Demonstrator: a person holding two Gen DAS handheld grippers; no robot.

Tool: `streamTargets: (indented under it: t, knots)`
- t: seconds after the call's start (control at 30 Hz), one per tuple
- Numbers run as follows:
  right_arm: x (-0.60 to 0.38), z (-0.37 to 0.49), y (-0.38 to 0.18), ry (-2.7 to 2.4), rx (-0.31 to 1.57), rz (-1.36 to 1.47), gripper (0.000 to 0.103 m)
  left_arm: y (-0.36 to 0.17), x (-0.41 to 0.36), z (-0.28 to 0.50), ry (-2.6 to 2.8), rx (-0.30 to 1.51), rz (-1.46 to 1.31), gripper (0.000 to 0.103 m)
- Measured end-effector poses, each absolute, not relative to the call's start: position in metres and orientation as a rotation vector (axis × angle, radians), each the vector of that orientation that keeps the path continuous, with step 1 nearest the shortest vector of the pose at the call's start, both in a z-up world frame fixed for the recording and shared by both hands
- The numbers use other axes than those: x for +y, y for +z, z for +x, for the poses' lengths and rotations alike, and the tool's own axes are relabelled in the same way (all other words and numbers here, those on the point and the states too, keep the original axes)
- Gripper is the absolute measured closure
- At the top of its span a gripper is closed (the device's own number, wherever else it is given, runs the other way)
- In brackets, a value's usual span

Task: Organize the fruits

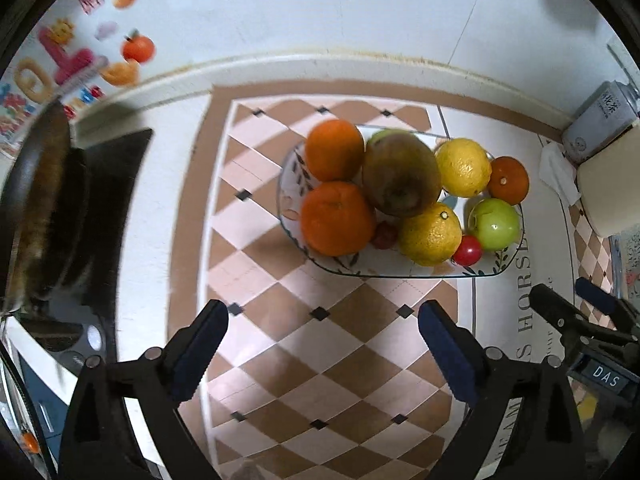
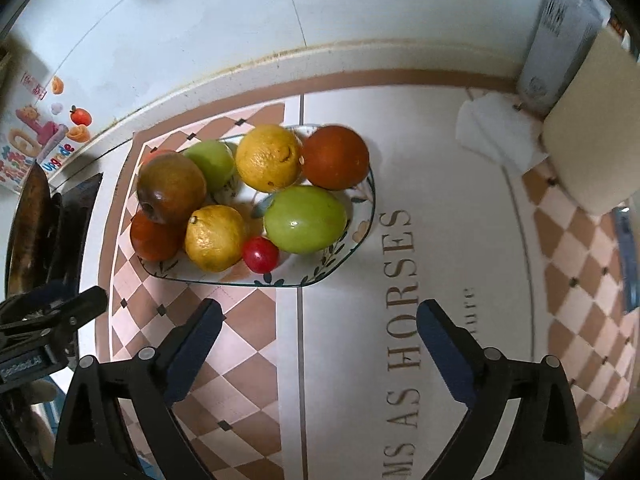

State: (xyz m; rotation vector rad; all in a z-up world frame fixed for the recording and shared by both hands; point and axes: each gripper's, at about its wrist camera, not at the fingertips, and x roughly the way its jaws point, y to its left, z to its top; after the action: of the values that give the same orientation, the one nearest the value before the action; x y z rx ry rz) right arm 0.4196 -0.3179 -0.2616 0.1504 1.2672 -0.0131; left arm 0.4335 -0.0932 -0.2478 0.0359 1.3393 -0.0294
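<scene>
A patterned glass plate (image 1: 486, 271) (image 2: 362, 216) holds a pile of fruit: oranges (image 1: 335, 218) (image 2: 334, 157), two lemons (image 1: 430, 235) (image 2: 267, 158), a brownish apple (image 1: 401, 173) (image 2: 171, 186), a green apple (image 1: 495, 224) (image 2: 305, 219) and a small red fruit (image 1: 467, 250) (image 2: 260, 255). My left gripper (image 1: 323, 344) is open and empty above the mat, short of the plate. My right gripper (image 2: 319, 340) is open and empty, just in front of the plate's near right edge. Each gripper shows at the edge of the other's view.
A checkered mat (image 1: 320, 360) with lettering (image 2: 404, 320) covers the counter. A dark pan (image 1: 36, 208) on a stove sits at the left. A grey box (image 1: 600, 120), a cream container (image 2: 588, 136) and a white tissue (image 2: 496, 132) stand at the back right by the tiled wall.
</scene>
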Motion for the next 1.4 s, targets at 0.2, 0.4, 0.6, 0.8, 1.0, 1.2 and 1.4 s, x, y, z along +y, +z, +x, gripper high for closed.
streamTargets:
  t: [0.2, 0.4, 0.6, 0.8, 1.0, 1.2, 1.4]
  knots:
    - [-0.302, 0.39, -0.217, -0.021, 1.199, 0.127, 0.003, -0.207, -0.087, 0.402, -0.035, 1.233, 0.022, 0.006]
    - [-0.284, 0.334, -0.164, -0.045, 1.099, 0.125, 0.003, -0.152, -0.081, 0.35, -0.045, 1.109, 0.043, 0.006]
    - [-0.265, 0.263, -0.111, -0.074, 0.995, 0.114, 0.003, -0.105, -0.068, 0.289, -0.064, 1.003, 0.045, 0.006]
    - [-0.249, 0.187, -0.064, -0.087, 0.918, 0.108, 0.003, -0.063, -0.055, 0.225, -0.078, 0.912, 0.047, 0.006]
    - [-0.242, 0.122, -0.025, -0.08, 0.85, 0.103, 0.003, -0.03, -0.05, 0.168, -0.084, 0.846, 0.04, 0.006]
    - [-0.237, 0.075, 0.003, -0.049, 0.801, 0.081, 0.002, -0.011, -0.05, 0.128, -0.077, 0.821, 0.022, 0.006]
    - [-0.233, 0.038, 0.025, -0.027, 0.761, 0.046, 0.002, 0.001, -0.05, 0.1, -0.067, 0.806, 0.002, 0.006]
